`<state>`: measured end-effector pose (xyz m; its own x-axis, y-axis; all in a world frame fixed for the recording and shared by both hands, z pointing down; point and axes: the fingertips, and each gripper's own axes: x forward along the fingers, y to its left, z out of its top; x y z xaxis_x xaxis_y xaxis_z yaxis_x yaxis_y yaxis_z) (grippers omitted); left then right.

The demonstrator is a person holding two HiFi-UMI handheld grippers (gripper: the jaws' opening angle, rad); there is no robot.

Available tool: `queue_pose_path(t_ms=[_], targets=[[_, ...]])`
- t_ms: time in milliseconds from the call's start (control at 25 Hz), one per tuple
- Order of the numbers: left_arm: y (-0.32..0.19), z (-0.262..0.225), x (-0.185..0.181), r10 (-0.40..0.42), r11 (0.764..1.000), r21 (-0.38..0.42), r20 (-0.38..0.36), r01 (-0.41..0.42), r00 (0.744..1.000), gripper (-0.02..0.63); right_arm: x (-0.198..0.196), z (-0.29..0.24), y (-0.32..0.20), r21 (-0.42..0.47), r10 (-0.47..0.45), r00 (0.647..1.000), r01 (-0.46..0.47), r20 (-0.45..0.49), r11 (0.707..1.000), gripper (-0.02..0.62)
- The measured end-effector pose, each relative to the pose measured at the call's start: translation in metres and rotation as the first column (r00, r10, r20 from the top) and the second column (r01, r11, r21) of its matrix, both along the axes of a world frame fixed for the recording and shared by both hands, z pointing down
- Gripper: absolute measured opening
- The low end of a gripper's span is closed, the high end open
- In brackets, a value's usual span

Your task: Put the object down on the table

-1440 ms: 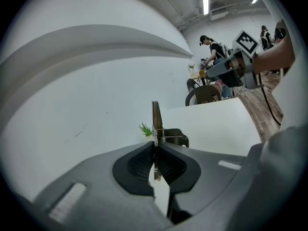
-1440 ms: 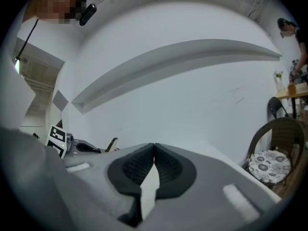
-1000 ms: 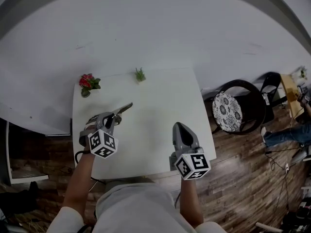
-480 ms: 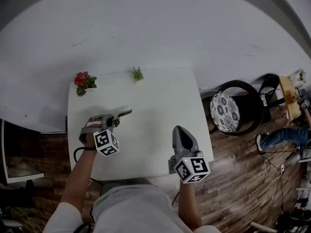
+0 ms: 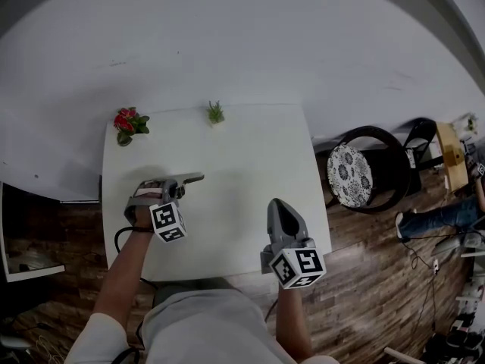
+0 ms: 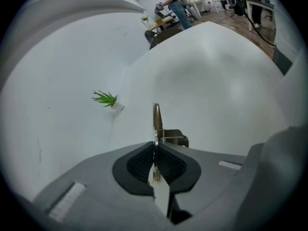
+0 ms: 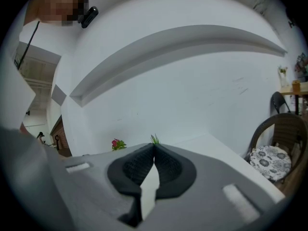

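Mostly edge-on: metal object [image 6: 156, 117] clamped in left gripper [image 6: 155, 146].

place: a plain room indoors, like a work room; home or office, i cannot tell
floor: brown wood boards [image 5: 364, 279]
wall: bare white wall [image 5: 265, 44]
table: white table [image 5: 235, 165] with red flowers [image 5: 127, 121] and a tiny green plant [image 5: 216, 113]
seat: dark round chair [image 5: 375, 169] with a flowery cushion [image 5: 351, 174]

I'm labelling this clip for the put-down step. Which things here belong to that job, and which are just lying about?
In the job: left gripper, shut on the thin metal tool; white table.
Just lying about: red flowers, small green plant, patterned chair; right gripper, shut and empty.
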<state>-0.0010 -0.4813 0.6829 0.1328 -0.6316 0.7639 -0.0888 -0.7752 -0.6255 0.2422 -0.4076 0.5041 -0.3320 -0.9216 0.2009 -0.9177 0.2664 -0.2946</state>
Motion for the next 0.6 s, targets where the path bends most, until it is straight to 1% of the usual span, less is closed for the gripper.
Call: queue_pose_path(t_ms=[80,120,240,600], targets=[[0.0024,0.0080,0.0006,0.013,1.000,-0.011,0.024,-0.012,1.000,0.015,-0.0003,0.0019,0.0004,-0.004,-0.002,1.000,0.002,0.000,1.000,0.003],[0.0029,0.0110,0.0014,0.013,1.000,-0.016,0.023,-0.012,1.000,0.018,-0.0006,0.0027,0.0003,-0.006,-0.003,1.000,0.003,0.000,1.000,0.003],[-0.0001,0.0106,0.0043,0.006,1.000,-0.015,0.003,-0.006,1.000,0.019,-0.0006,0.0034,-0.0004,-0.010,-0.003,1.000,0.003,-0.002,1.000,0.003],[-0.0009,0.0111,0.0074,0.003,0.999,-0.034,-0.022,-0.004,1.000,0.023,-0.0008,0.0056,-0.0035,-0.016,-0.005,1.000,0.005,0.000,1.000,0.003]])
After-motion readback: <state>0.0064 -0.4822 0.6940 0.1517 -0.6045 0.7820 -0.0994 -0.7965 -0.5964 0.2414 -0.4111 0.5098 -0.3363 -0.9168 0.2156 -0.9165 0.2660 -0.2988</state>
